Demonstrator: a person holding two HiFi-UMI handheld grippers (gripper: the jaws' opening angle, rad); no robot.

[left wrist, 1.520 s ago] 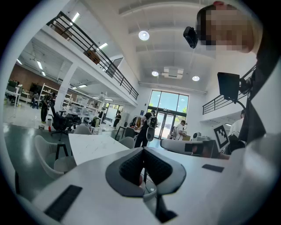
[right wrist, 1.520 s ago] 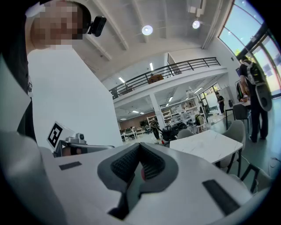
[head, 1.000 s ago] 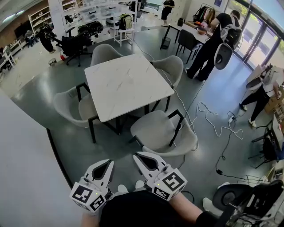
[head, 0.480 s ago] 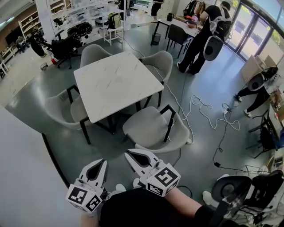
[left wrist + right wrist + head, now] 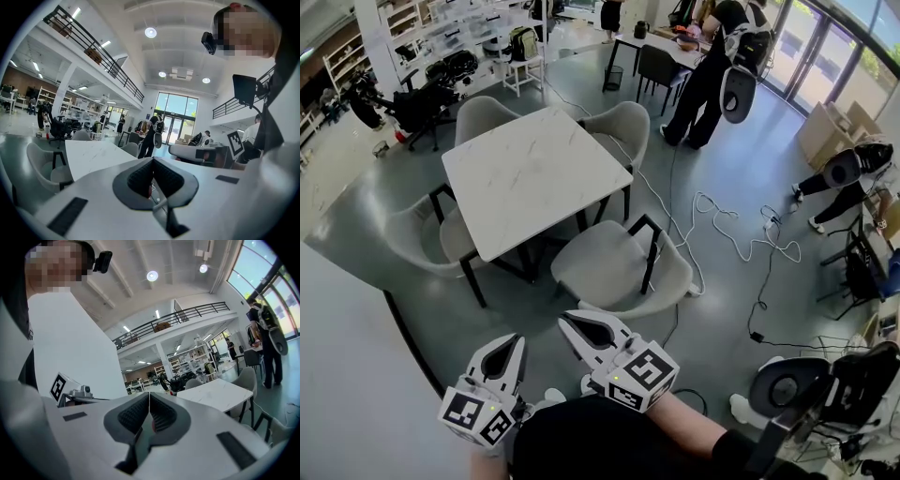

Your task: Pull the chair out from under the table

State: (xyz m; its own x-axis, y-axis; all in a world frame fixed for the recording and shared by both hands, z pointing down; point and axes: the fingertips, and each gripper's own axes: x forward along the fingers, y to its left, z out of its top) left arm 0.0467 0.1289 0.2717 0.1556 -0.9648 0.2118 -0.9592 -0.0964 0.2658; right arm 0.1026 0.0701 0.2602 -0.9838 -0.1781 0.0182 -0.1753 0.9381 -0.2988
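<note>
Both grippers are held low in front of the person, well apart from the furniture. The left gripper (image 5: 516, 343) has its jaws closed with nothing between them, and the right gripper (image 5: 566, 322) is closed and empty too. The nearest grey chair (image 5: 614, 267) stands pushed close to the near edge of the white table (image 5: 534, 173). A white cable (image 5: 712, 225) lies on the floor just beside this chair.
</note>
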